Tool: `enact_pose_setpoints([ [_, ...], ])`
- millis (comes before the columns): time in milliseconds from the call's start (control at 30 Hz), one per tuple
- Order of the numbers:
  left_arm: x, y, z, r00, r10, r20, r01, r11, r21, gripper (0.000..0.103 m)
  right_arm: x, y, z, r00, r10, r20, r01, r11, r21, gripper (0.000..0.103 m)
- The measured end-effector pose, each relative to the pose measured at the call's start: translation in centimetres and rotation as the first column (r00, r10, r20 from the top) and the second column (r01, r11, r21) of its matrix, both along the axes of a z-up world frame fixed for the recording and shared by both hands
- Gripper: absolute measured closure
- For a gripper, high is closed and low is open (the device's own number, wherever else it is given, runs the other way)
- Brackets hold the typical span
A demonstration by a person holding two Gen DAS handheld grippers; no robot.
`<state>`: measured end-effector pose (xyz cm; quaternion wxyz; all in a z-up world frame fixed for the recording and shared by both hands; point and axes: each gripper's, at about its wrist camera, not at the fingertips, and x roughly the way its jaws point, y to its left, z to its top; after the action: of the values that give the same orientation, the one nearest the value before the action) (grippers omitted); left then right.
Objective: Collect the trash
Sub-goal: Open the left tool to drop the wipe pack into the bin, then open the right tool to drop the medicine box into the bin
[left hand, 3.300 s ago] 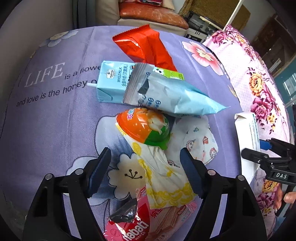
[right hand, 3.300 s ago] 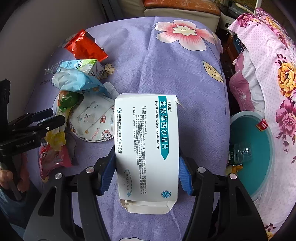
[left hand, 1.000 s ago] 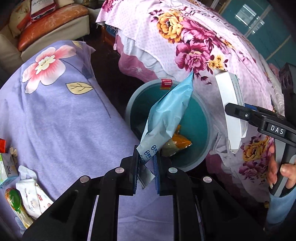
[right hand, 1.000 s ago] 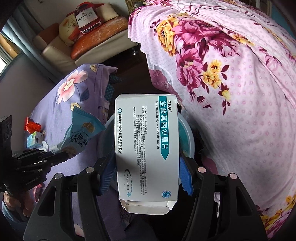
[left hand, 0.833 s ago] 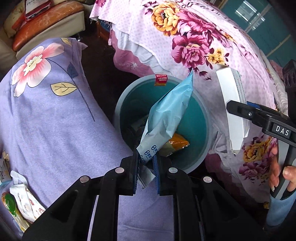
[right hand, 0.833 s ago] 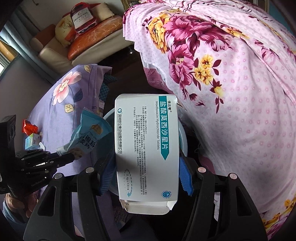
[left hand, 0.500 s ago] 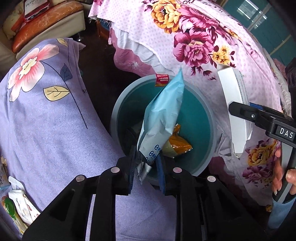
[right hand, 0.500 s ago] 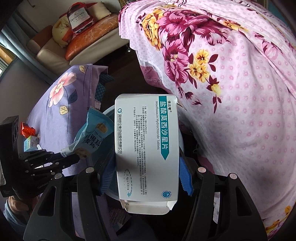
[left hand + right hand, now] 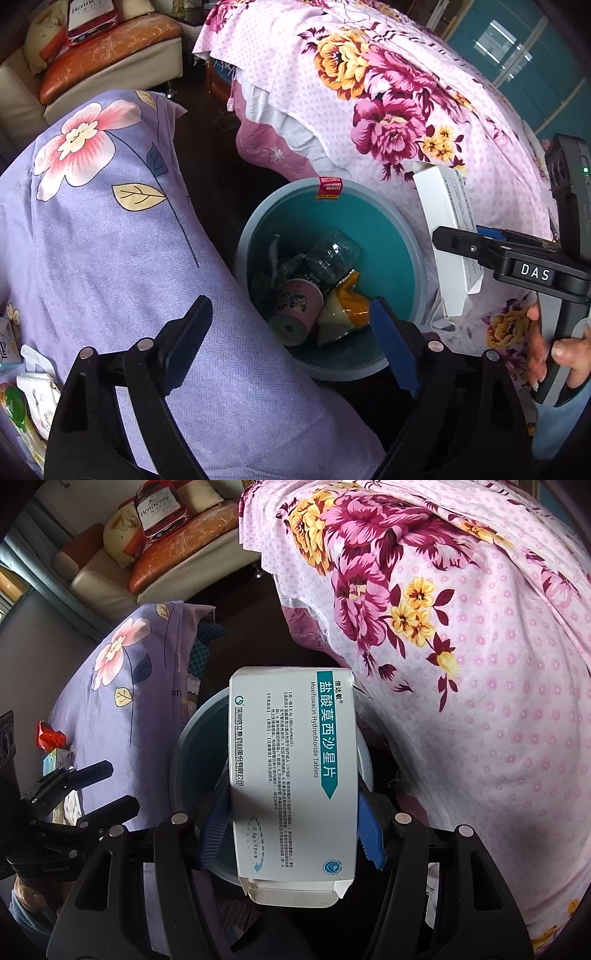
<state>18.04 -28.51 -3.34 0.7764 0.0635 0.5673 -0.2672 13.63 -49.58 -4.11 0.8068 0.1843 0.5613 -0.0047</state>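
My left gripper [image 9: 291,343] is open and empty, above the near rim of a teal trash bin [image 9: 388,236] that stands on the floor. The bin holds a crushed clear bottle [image 9: 332,254], a pink paper cup [image 9: 295,310] and an orange-yellow wrapper [image 9: 347,306]; the blue snack bag is out of sight. My right gripper [image 9: 291,830] is shut on a white medicine box [image 9: 293,775] and holds it over the bin [image 9: 195,746]. The box also shows in the left wrist view [image 9: 443,236], right of the bin.
A purple flowered cloth [image 9: 92,229] covers the surface left of the bin, with leftover trash [image 9: 22,384] at its left edge. A red wrapper [image 9: 50,738] and a milk carton [image 9: 55,762] lie there too. A pink floral bedspread [image 9: 388,92] is behind the bin.
My left gripper has opened and let go of the blue snack bag, which is gone from between the fingers. My right gripper still holds the box over the bin.
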Motion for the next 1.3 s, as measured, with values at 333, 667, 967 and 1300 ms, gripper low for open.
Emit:
enact_pose_setpoints([
  [333, -0.7, 1.7, 0.6, 1.0, 0.002, 0.022, -0.002, 1.0, 0.001, 0.012, 1.0, 1.8, -0.8, 0.999, 0.031, -0.033, -0.03, 0.999, 0.02, 0.041],
  [667, -1.3, 4.1, 0.6, 0.999, 0.037, 0.011, -0.037, 0.999, -0.019, 0.01, 1.1, 3.2, -0.2, 0.998, 0.032, -0.058, -0.033, 0.999, -0.009, 0.025],
  [967, -2.4, 7.2, 1.1, 0.997, 0.078, 0.005, -0.078, 0.996, -0.051, 0.01, 0.5, 4.8, 1.4, 0.997, 0.044, -0.07, -0.047, 0.998, -0.042, 0.021],
  [1300, -4.6, 12.4, 2.7, 0.991, 0.131, 0.035, -0.128, 0.989, -0.079, 0.01, -0.6, 9.3, 4.0, 0.994, 0.098, -0.045, -0.102, 0.992, -0.078, 0.021],
])
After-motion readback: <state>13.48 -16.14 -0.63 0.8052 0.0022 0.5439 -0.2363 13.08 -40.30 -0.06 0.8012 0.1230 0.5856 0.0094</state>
